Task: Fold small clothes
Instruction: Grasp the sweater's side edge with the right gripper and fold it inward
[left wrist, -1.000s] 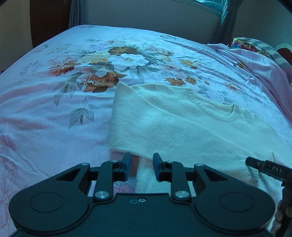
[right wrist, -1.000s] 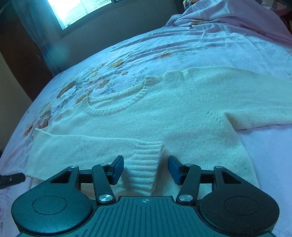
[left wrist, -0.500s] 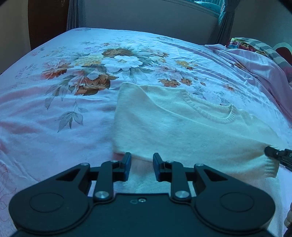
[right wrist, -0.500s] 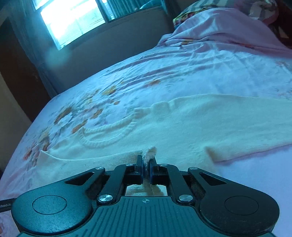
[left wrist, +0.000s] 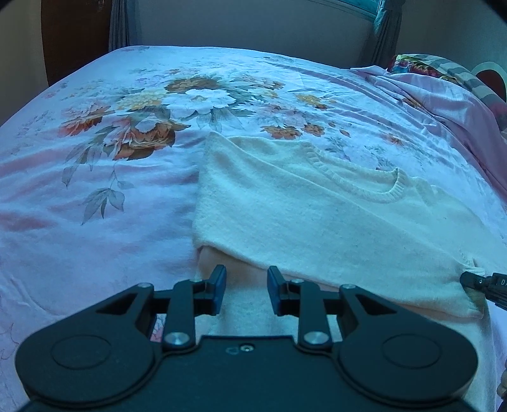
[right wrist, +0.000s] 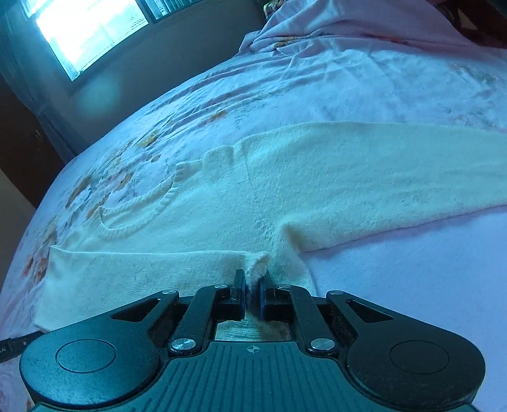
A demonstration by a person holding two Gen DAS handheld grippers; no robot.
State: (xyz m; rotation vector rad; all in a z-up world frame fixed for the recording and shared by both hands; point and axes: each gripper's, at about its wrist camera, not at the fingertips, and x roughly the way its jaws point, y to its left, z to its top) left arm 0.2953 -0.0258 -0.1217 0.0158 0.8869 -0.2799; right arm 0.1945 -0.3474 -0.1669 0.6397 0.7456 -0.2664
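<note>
A cream knit sweater (left wrist: pixel 317 215) lies flat on the floral bedsheet (left wrist: pixel 95 190), neckline toward the far side. One sleeve is folded across its body; the other sleeve (right wrist: pixel 396 177) stretches out to the right. My right gripper (right wrist: pixel 252 293) is shut on the folded sleeve's ribbed cuff (right wrist: pixel 258 269) and holds it just above the sweater; its tip also shows in the left wrist view (left wrist: pixel 481 282). My left gripper (left wrist: pixel 246 290) is open and empty, low over the sweater's near edge, under the folded sleeve.
A crumpled pink quilt (left wrist: pixel 443 104) and a patterned pillow (left wrist: pixel 424 65) lie at the far right of the bed. A window (right wrist: pixel 92 28) and wall stand beyond the bed. Bare sheet (right wrist: pixel 412 285) lies to the right of the sweater.
My right gripper closed on the sleeve cuff and drew it to the right across the sweater's body. My left gripper stayed open and eased slightly forward.
</note>
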